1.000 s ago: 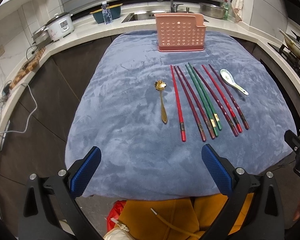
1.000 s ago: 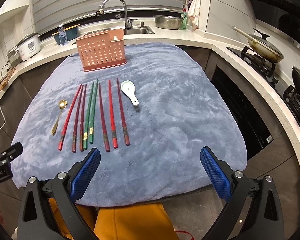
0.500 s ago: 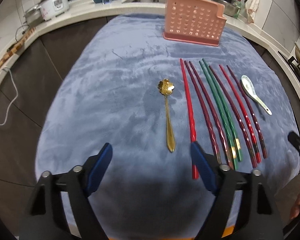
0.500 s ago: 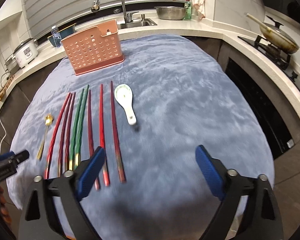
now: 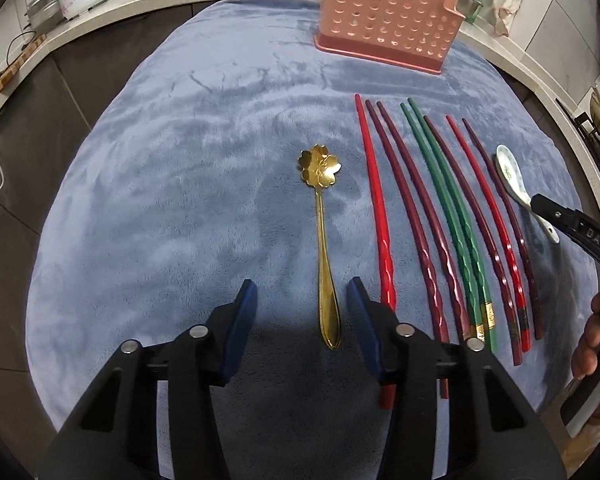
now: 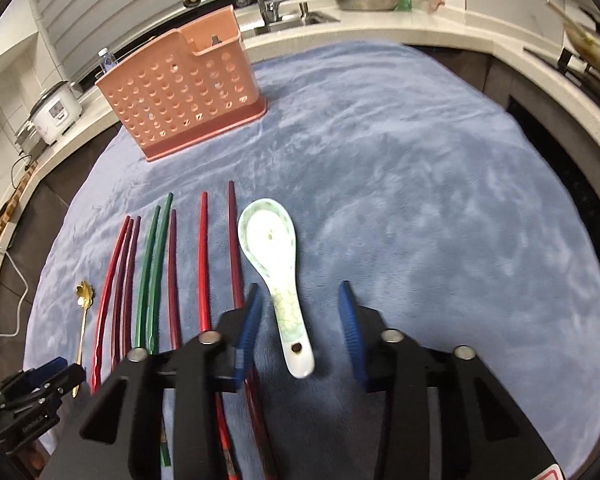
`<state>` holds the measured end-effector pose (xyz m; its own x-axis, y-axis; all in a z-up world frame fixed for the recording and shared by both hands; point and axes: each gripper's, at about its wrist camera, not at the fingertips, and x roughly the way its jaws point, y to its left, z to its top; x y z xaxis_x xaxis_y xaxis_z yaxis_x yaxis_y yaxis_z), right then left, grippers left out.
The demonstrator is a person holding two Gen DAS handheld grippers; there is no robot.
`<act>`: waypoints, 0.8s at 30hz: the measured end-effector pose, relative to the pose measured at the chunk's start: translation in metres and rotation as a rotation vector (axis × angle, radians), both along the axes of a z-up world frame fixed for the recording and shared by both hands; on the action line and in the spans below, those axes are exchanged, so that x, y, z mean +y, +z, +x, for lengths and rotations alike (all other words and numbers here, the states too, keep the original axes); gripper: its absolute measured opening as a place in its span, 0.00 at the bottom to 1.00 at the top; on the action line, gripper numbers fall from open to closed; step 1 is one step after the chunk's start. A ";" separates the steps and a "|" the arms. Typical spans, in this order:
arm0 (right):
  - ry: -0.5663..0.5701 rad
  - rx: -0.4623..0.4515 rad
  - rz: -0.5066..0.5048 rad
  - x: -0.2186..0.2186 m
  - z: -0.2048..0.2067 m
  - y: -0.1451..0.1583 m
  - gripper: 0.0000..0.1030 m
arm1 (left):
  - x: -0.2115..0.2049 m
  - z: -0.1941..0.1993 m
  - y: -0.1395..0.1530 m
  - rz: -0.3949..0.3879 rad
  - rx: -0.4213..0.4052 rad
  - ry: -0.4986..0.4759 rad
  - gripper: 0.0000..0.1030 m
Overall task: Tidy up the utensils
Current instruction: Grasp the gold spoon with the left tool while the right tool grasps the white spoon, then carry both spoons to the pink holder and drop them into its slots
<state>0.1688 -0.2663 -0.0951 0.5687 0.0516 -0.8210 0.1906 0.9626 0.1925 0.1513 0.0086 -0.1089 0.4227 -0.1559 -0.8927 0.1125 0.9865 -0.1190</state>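
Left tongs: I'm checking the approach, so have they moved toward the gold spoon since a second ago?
Yes. The left tongs have come down over the blue cloth, closing, and now straddle the gold spoon handle.

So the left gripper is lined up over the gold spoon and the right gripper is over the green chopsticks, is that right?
Not quite. The left gripper does straddle the gold spoon, but the right gripper straddles the white ceramic spoon, not the green chopsticks; the right wrist view shows it.

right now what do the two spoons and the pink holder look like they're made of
Gold spoon: probably metal, polished gold finish, glinting highlights along its thin handle.
White spoon: looks like glazed ceramic, thick and glossy with a faint green pattern.
Pink holder: seems moulded plastic, matte, with even rows of round holes.
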 end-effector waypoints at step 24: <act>-0.015 -0.029 0.092 -0.010 -0.027 0.013 0.08 | 0.014 -0.017 0.039 -0.095 -0.116 -0.018 0.01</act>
